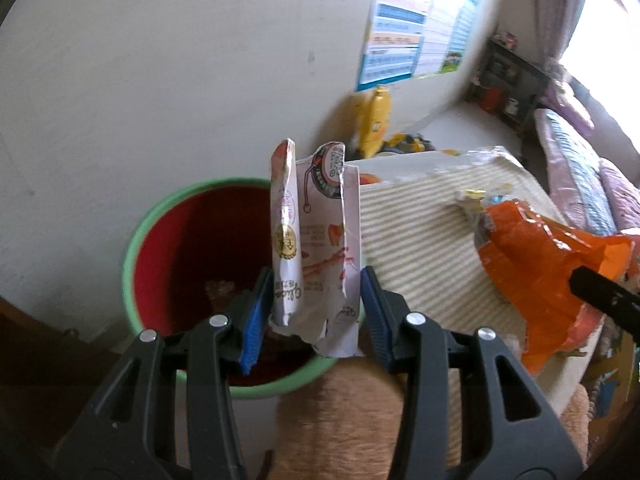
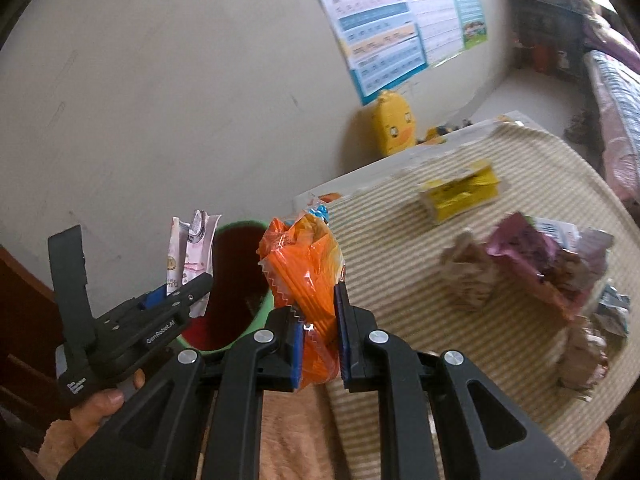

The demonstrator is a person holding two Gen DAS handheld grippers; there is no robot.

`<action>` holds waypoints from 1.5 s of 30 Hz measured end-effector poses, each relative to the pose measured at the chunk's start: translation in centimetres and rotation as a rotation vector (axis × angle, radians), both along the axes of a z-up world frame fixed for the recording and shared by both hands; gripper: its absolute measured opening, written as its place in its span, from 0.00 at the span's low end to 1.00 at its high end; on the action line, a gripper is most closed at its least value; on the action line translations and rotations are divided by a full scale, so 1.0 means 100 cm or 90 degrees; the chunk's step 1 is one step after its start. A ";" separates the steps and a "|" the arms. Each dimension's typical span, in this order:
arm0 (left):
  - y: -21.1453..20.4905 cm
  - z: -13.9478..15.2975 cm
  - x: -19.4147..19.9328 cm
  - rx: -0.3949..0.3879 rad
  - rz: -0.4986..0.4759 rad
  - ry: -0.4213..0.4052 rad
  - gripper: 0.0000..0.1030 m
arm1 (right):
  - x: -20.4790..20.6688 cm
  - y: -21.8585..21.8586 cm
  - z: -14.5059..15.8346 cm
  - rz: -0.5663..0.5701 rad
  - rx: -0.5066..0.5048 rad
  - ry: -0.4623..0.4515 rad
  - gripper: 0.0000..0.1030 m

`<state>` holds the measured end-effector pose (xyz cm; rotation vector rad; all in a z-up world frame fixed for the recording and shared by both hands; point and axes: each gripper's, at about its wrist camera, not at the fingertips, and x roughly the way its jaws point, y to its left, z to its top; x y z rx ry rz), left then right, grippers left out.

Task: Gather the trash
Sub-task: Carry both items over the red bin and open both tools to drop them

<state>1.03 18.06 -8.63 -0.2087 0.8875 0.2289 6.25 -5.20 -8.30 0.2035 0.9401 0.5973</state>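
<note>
Both tongs are loaded: my left gripper (image 1: pixel 312 304) is clamped on a white wrapper (image 1: pixel 316 240) that stands upright between the blue pads, its torn lower edge hanging just below them, and it sits over the near rim of the green bin (image 1: pixel 132 248) with the dark red inside. From the right wrist view the same white wrapper (image 2: pixel 192 256) shows beside the bin (image 2: pixel 260 320), with my left hand (image 2: pixel 100 404) under the tool. My right gripper (image 2: pixel 318 340) is closed on a crumpled orange wrapper (image 2: pixel 304 276), held upright just beside the bin's rim, at the edge of the striped mat (image 2: pixel 400 264). On that mat lie a yellow packet (image 2: pixel 460 192) farther back and a pile of mixed wrappers (image 2: pixel 540 276) to the right, well apart from the bin. Behind the table a yellow duck toy (image 2: pixel 394 124) leans at the wall under a poster (image 2: pixel 396 16).
</note>
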 end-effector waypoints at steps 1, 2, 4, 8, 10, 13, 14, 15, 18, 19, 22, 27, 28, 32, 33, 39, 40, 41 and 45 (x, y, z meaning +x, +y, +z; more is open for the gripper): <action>0.008 -0.002 -0.002 0.000 0.011 0.004 0.41 | 0.001 0.006 0.000 0.007 0.002 0.003 0.12; 0.016 -0.004 -0.004 0.000 0.022 0.007 0.41 | 0.004 0.014 0.000 0.016 0.005 0.006 0.12; 0.028 -0.007 -0.007 -0.002 0.040 0.012 0.41 | 0.006 0.024 -0.001 0.029 0.012 0.012 0.12; 0.045 -0.014 -0.014 -0.009 0.061 0.020 0.41 | 0.012 0.051 -0.005 0.055 0.024 0.028 0.12; 0.048 -0.017 -0.015 -0.013 0.067 0.026 0.41 | 0.014 0.063 -0.007 0.065 0.029 0.033 0.12; 0.056 -0.020 -0.018 -0.018 0.076 0.032 0.42 | 0.017 0.083 -0.007 0.079 0.025 0.028 0.14; 0.059 -0.021 -0.018 -0.020 0.080 0.033 0.42 | 0.019 0.090 -0.006 0.085 0.022 0.025 0.14; 0.061 -0.021 -0.018 -0.023 0.082 0.033 0.42 | 0.020 0.094 -0.006 0.090 0.019 0.024 0.14; 0.070 -0.024 -0.021 -0.031 0.093 0.036 0.42 | 0.025 0.110 -0.005 0.101 0.013 0.021 0.14; 0.071 -0.024 -0.022 -0.031 0.095 0.036 0.42 | 0.027 0.113 -0.004 0.102 0.013 0.020 0.14; 0.077 -0.026 -0.023 -0.033 0.104 0.038 0.43 | 0.029 0.122 -0.002 0.107 0.011 0.015 0.14; 0.084 -0.027 -0.024 -0.034 0.115 0.037 0.54 | 0.032 0.134 0.000 0.112 0.010 0.004 0.21; 0.085 -0.027 -0.024 -0.030 0.119 0.036 0.61 | 0.033 0.134 0.000 0.108 0.013 0.003 0.41; 0.087 -0.025 -0.027 -0.041 0.130 0.023 0.72 | 0.030 0.132 0.000 0.107 0.017 -0.007 0.65; 0.087 -0.025 -0.027 -0.042 0.130 0.024 0.72 | 0.029 0.131 0.000 0.106 0.012 -0.009 0.65; 0.081 -0.024 -0.024 -0.048 0.122 0.028 0.72 | 0.020 0.102 0.002 0.085 -0.005 -0.016 0.65; 0.080 -0.022 -0.022 -0.049 0.119 0.028 0.72 | 0.020 0.095 0.002 0.078 -0.007 -0.016 0.65; 0.077 -0.022 -0.021 -0.050 0.115 0.028 0.72 | 0.020 0.084 0.002 0.066 -0.008 -0.016 0.65; 0.052 -0.019 -0.013 -0.058 0.075 0.031 0.72 | 0.016 0.043 0.004 0.016 -0.025 -0.032 0.65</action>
